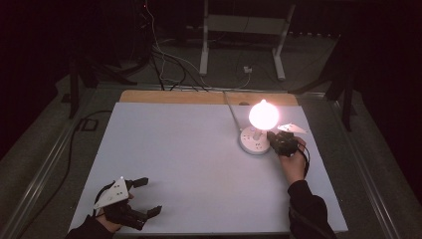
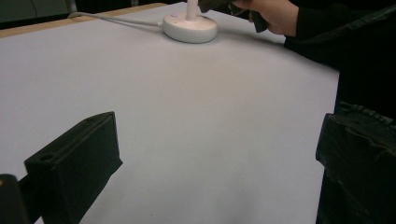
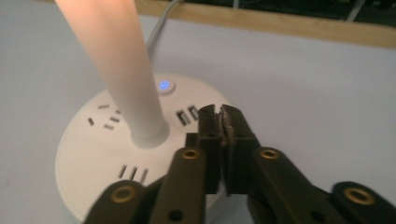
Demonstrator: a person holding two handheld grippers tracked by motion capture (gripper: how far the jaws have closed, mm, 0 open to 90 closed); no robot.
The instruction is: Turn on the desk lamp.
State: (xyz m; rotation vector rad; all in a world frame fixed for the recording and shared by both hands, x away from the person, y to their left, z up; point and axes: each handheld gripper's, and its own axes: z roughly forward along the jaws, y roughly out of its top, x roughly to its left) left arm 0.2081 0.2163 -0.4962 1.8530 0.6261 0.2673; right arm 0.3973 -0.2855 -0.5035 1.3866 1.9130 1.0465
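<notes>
A: The right gripper [image 3: 223,122] is clenched, jaws pressed together with nothing between them, its tips poised over the near edge of the round power strip [image 3: 93,154], just short of the USB ports. The lit bulb [image 1: 263,114] rises ahead and to the left of those tips.

B: If it's after the blue-lit switch [image 3: 164,86], that lies beyond the tips, past the lamp stem [image 3: 122,70]. I'd keep the jaws closed as a single blunt point, come down straight, and steer clear of the stem.

A: The left gripper [image 1: 148,195] is released, jaws wide over bare table [image 1: 189,164], well away.

B: The count: one power strip, one bulb, one lit switch, two USB ports, two grippers.
</notes>
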